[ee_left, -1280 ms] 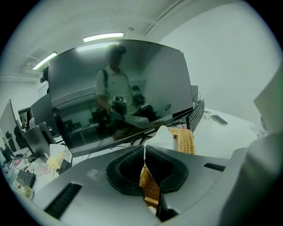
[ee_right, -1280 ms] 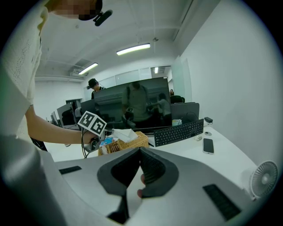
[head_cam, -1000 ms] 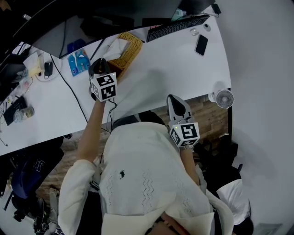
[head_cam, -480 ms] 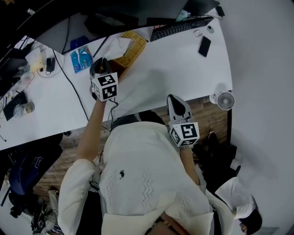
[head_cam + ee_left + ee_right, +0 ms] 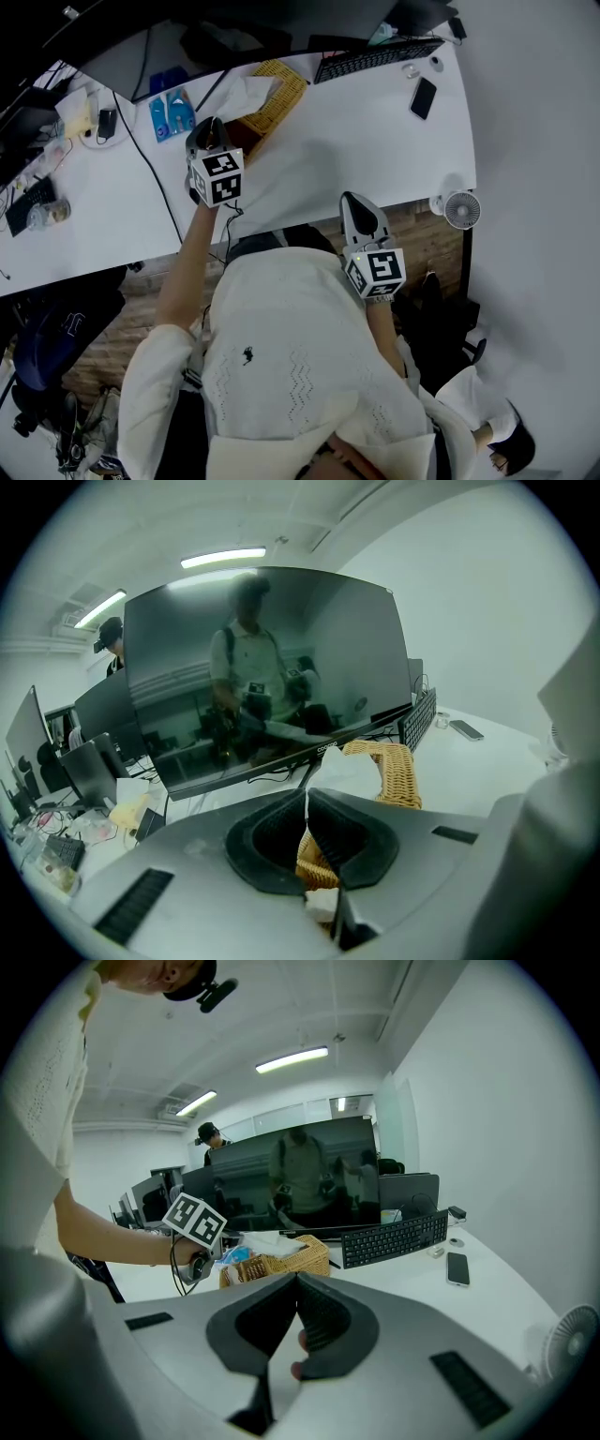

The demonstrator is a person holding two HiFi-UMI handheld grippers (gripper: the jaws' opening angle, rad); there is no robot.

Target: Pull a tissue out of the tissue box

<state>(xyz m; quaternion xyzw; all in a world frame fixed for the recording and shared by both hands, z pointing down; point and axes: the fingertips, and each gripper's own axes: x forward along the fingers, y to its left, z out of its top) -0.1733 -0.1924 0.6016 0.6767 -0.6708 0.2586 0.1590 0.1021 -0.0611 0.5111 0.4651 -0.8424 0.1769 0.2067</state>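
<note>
Left gripper (image 5: 307,797) is clenched with nothing in it. Its tips point at the tissue (image 5: 242,94) sticking up from the wicker box (image 5: 277,94) on the desk (image 5: 375,141), near it and apparently not touching. I read that as lining up a pinch, so the jaws must open first. Right gripper (image 5: 297,1279) is clenched and empty too, parked at the desk edge out of the way.

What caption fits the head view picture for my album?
The left hand-held gripper at the tissue sticking out of the wicker tissue box, the right hand-held gripper held back over the desk edge.
</note>
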